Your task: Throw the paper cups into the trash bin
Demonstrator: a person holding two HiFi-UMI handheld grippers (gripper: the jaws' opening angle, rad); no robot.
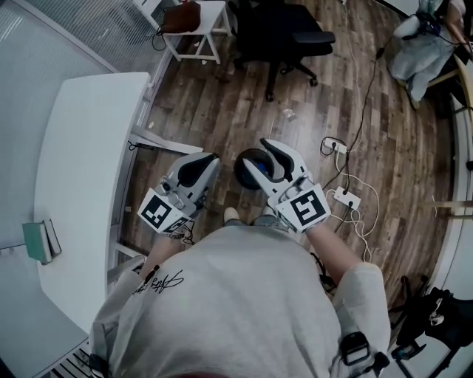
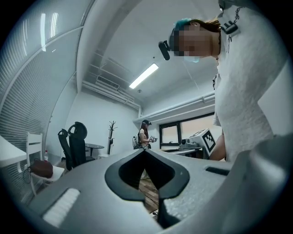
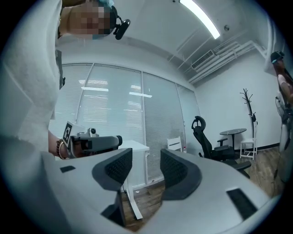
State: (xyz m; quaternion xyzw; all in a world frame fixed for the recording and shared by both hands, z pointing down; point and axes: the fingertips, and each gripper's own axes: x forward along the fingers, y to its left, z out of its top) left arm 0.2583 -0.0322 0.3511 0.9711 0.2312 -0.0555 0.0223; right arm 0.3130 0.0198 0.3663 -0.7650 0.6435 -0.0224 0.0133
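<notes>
wood floor [image 1: 222,111] all round me, white surface [image 1: 81,184] at 9 o'clock, black office chair [image 1: 277,33] at 12, dark round trash bin [image 1: 241,172] mid-frame partly behind my right gripper [image 3: 146,167], jaws apart and empty, left gripper [image 2: 143,152] tips pinched together on nothing

Take the person [image 1: 236,310] as the dial's centre in the head view, with twelve straight ahead. The bin [image 1: 242,174] stands on the floor [image 1: 222,111] at twelve, just before the feet. The right gripper [image 1: 255,153] overlaps its rim, and the left gripper [image 1: 209,162] lies just left of it, toward eleven. The table [image 1: 81,170] runs along the left from nine to eleven, with a book-like object [image 1: 41,240] on it at nine, near its outer edge. Farther out, the side table [image 1: 211,29] stands at eleven with a bag [image 1: 181,16] on it. The office chair [image 1: 284,37] is at twelve, to the right of that table. A scrap [image 1: 288,113] lies between bin and chair. A power strip [image 1: 346,198] lies at two on the floor — cables [image 1: 366,96] run away behind it.
</notes>
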